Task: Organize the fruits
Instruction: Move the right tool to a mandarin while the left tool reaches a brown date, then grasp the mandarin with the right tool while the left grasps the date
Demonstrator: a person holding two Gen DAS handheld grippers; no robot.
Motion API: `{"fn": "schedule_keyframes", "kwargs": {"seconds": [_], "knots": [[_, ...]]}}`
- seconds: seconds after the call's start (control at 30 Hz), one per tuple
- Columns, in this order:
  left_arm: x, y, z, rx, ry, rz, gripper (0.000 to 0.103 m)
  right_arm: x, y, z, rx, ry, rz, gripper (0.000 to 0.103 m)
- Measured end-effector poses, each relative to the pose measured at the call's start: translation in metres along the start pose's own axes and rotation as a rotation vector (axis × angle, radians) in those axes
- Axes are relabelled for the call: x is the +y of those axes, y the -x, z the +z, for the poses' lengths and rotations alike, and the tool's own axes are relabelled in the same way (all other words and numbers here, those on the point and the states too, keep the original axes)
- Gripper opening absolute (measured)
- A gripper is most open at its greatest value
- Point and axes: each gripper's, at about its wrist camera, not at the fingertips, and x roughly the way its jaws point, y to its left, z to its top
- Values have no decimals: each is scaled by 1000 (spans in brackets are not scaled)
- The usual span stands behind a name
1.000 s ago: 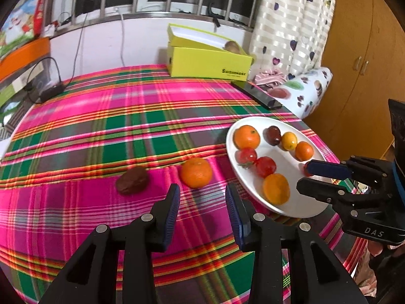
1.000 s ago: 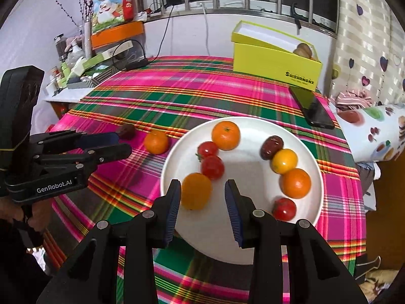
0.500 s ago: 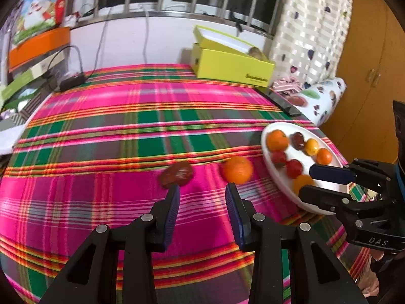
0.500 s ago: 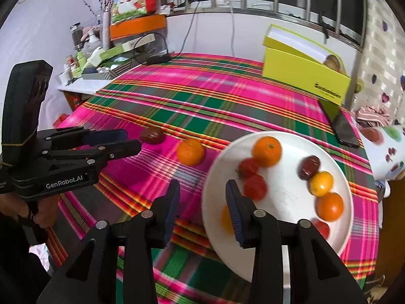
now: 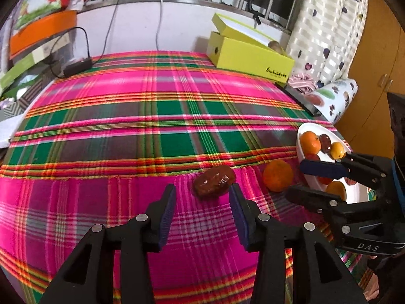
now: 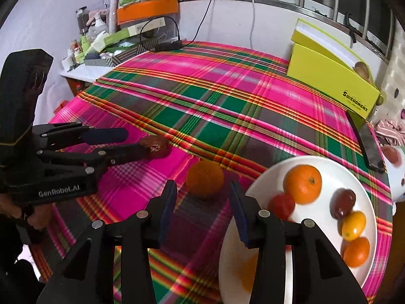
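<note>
Both your grippers have swung off the white plate (image 6: 326, 164): the left gripper (image 5: 201, 204), jaws spread and empty, lines up on the dark brown fruit (image 5: 214, 180) at 12 o'clock, while the right gripper (image 6: 202, 204), likewise agape, frames the blurred loose orange (image 6: 205, 178), seemingly next for plating.

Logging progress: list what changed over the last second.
Both claws swung left off the white plate: the left claw now frames the dark brown fruit, the right claw the loose orange. Both remain open, nothing grasped. Fruits and plate stayed put.
</note>
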Motion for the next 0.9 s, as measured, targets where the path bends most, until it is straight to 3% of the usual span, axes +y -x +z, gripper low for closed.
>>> {"fn": "schedule_keyframes", "kwargs": {"seconds": [0.37, 0.47, 0.5, 0.53, 0.9], "knots": [[-7, -20, 7, 31, -65, -8, 55, 5, -25, 9, 65, 84, -7, 44], [-7, -21, 10, 28, -63, -9, 48, 6, -28, 9, 70, 91, -14, 37], [-7, -22, 10, 28, -63, -6, 40, 5, -28, 9, 66, 85, -11, 37], [-7, -22, 10, 29, -63, -3, 39, 4, -27, 8, 63, 78, -8, 37], [-15, -3, 13, -24, -50, 1, 39, -2, 10, 3, -33, 21, -7, 36]]}}
